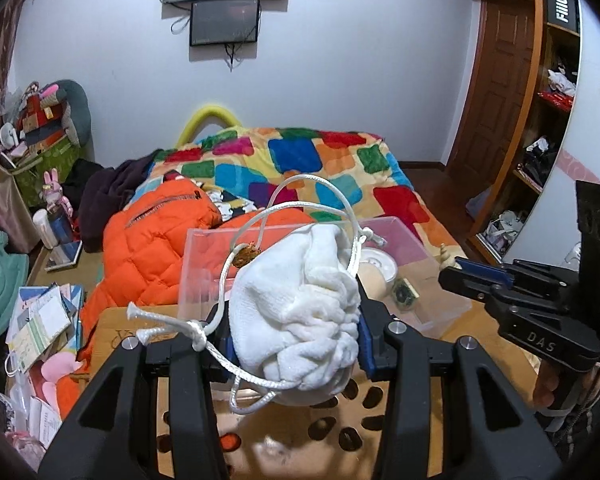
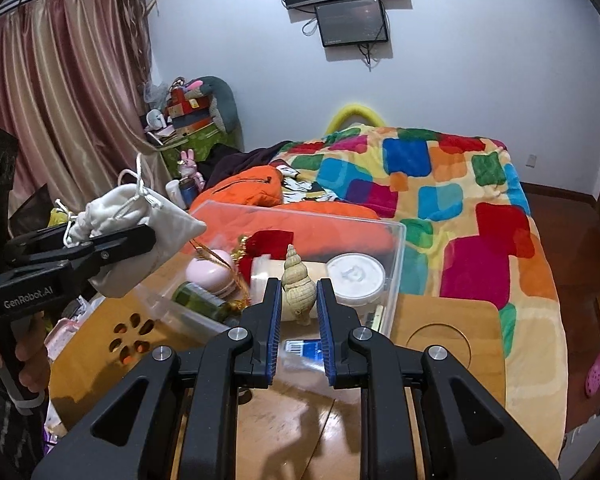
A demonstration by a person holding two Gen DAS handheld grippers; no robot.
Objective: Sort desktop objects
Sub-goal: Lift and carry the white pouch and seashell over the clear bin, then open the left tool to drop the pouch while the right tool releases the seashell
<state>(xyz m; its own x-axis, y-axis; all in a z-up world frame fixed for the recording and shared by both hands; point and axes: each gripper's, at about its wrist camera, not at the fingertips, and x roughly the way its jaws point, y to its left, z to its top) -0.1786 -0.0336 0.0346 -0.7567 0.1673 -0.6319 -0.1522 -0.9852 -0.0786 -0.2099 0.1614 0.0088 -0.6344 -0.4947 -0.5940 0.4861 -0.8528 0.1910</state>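
Clamping white pouch [image 1: 296,312] between left fingers [image 1: 364,340]

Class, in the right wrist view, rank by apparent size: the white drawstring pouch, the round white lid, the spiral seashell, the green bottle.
1. white drawstring pouch, though it is held nearer the camera
2. round white lid
3. spiral seashell
4. green bottle, partly hidden

pouch [image 1: 300,312]: i see plain white, white cord
blanket [image 2: 440,184]: multicoloured squares on yellow
jacket [image 1: 156,248]: bright orange
shell [image 2: 296,288]: beige
curtain [image 2: 60,100]: pink-gold stripes
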